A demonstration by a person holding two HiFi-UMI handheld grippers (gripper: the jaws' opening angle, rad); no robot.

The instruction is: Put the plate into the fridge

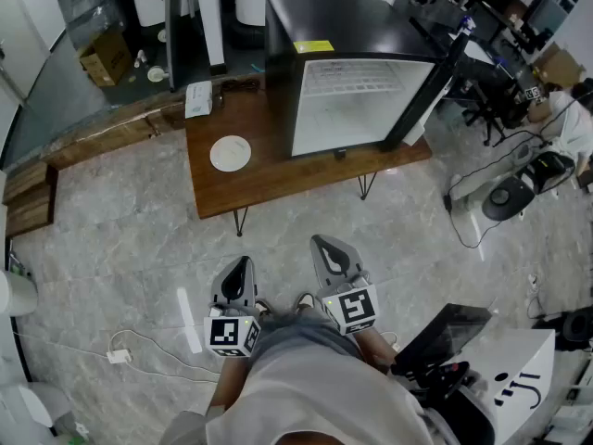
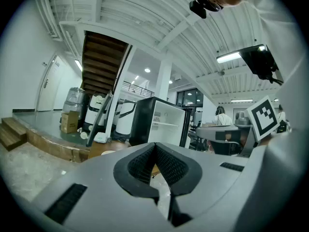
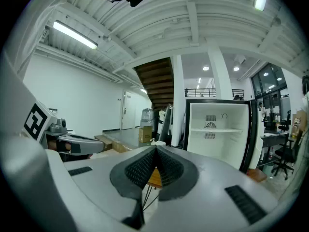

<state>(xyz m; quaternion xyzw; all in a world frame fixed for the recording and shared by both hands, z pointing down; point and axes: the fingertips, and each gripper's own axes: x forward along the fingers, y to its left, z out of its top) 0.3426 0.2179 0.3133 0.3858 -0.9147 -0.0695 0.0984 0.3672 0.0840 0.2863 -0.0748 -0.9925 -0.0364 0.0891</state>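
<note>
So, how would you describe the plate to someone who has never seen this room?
Find the wooden table with the black fridge standing on it, door open. On the bare wood to the left of the fridge lies the plate. It is the only round thing there: white and flat, unlike the rectangular white pack at the table's far corner.

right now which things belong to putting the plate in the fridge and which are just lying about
Job: plate, open fridge, table, left gripper, right gripper, both shut and empty.
Lying about: box, packet, cable.
</note>
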